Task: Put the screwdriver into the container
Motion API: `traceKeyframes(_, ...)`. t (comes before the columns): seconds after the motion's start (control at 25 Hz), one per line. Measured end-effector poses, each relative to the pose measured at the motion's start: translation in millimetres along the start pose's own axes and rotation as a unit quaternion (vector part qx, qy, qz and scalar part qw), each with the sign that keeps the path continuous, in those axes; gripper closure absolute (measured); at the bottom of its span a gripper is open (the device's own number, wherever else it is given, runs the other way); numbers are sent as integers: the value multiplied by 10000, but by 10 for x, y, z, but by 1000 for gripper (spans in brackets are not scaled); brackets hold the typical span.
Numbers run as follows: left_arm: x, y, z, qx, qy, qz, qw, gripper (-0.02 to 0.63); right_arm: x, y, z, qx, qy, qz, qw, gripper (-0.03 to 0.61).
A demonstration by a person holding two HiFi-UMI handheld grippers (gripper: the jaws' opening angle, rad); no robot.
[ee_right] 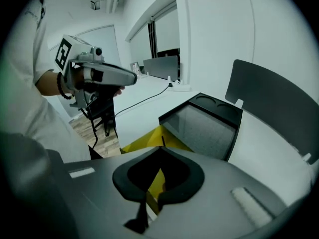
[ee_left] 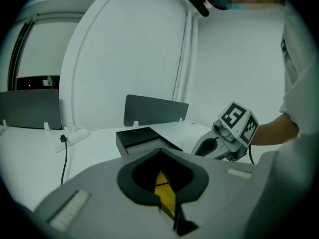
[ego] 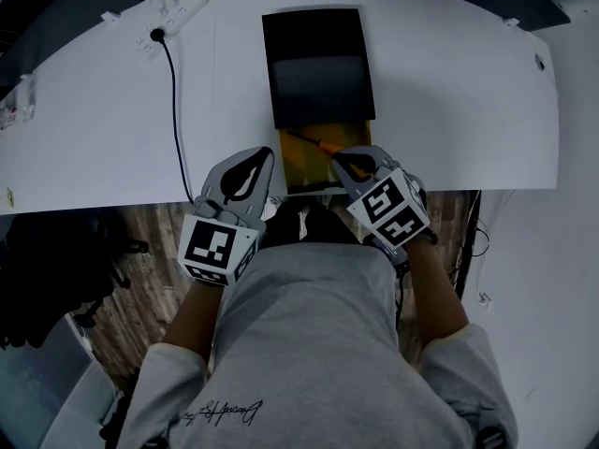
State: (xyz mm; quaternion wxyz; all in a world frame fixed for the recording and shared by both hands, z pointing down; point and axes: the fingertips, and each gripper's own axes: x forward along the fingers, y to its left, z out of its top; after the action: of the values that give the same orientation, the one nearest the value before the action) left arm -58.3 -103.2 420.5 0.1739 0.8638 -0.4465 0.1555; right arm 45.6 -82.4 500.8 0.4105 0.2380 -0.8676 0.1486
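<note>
An orange-handled screwdriver (ego: pixel 326 144) lies slanted on the yellow tray (ego: pixel 301 171), just in front of the open black container (ego: pixel 318 64). My right gripper (ego: pixel 341 156) hovers at the tray's right side, its tips right at the handle's end; whether they touch it I cannot tell. Its jaws (ee_right: pixel 162 150) are shut with nothing seen between them. My left gripper (ego: pixel 265 156) is held at the tray's left edge, shut and empty (ee_left: pixel 160 152). The yellow tray (ee_right: pixel 144 141) shows beyond the right gripper's closed tips, with the container (ee_right: pixel 204 126) behind it.
A white power strip (ego: pixel 173 12) with a black cable (ego: pixel 174 92) lies at the table's back left. The table's front edge (ego: pixel 112 199) runs right by both grippers, with wooden floor below. A dark office chair (ego: pixel 56 269) stands at the left. A grey divider panel (ee_left: pixel 155 109) rises behind the container.
</note>
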Motion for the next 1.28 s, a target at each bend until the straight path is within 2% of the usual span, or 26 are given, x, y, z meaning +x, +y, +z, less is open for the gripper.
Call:
traceKeyframes(0.16, -35, -65, 42, 67, -30, -11, 10000, 614, -245, 33, 215, 364, -519, -32, 9980, 565)
traceKeyframes(0.32, -64, -86, 97, -24, -76, 11, 10000, 612, -500, -12, 470, 876, -1301, -131, 9875, 565)
traceKeyframes(0.44, -97, -94, 137, -23, -102, 65, 9999, 612, -630, 10, 591, 1005, -1593, -174, 9819, 565)
traceKeyframes(0.8, -154, -189, 223, 150, -187, 84, 9997, 614, -862, -38, 795, 826, -1878, -245, 9784, 565)
traceKeyframes(1.28, -186, -231, 337, 92, -345, 205, 9992, 612, -812, 180, 876, 653, -1876, 54, 9801, 565)
